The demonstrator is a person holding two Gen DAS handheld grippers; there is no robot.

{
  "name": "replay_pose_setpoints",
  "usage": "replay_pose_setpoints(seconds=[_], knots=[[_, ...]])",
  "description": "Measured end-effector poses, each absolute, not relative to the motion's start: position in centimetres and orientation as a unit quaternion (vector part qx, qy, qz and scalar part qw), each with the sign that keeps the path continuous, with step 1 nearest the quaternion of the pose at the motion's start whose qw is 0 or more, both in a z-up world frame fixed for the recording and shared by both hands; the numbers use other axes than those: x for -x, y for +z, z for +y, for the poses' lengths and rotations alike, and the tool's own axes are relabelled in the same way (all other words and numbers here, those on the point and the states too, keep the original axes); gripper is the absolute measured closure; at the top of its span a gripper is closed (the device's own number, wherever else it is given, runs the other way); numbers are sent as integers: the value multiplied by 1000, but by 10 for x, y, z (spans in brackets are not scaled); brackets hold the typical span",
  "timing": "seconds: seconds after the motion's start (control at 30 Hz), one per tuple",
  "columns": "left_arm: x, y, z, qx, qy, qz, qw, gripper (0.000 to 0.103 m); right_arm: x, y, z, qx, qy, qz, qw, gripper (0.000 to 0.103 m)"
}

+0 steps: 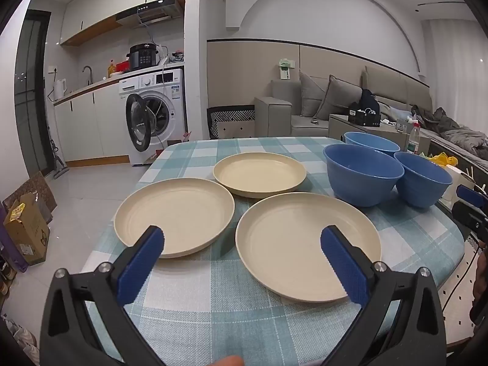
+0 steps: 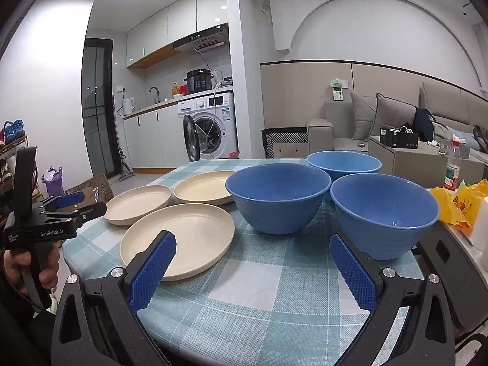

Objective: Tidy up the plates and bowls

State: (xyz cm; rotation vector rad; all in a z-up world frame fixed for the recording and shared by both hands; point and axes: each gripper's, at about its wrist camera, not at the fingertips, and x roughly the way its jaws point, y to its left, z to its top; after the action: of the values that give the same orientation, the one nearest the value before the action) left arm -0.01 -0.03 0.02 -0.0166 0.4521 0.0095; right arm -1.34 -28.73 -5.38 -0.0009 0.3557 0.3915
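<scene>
Three cream plates lie on the checked tablecloth [image 1: 213, 305]: a left plate [image 1: 174, 216], a far plate [image 1: 259, 174] and a near plate [image 1: 305, 244]. Three blue bowls stand in a cluster to their right: a middle bowl [image 1: 363, 177], a far bowl [image 1: 370, 141] and a right bowl [image 1: 422, 180]. My left gripper [image 1: 242, 235] is open and empty, hovering over the near edges of the left and near plates. My right gripper [image 2: 252, 238] is open and empty, between the near plate [image 2: 180, 238] and the nearest bowl [image 2: 384, 210]. The middle bowl [image 2: 277, 195] stands just beyond it.
A hand [image 2: 30, 262] holds the left gripper [image 2: 79, 205] off the table's left side. A yellow bag [image 2: 457, 204] and a bottle [image 2: 453, 167] sit right of the bowls. A washing machine [image 1: 152, 119] with its door open and a cardboard box [image 1: 24, 228] stand on the floor.
</scene>
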Motion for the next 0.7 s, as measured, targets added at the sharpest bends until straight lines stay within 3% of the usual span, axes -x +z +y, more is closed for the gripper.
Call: replay_pose_setpoints(seconds=[0.7], knots=[[1, 1, 4, 11, 4, 220, 975, 0, 13, -53, -287, 4, 193, 177, 965, 0]])
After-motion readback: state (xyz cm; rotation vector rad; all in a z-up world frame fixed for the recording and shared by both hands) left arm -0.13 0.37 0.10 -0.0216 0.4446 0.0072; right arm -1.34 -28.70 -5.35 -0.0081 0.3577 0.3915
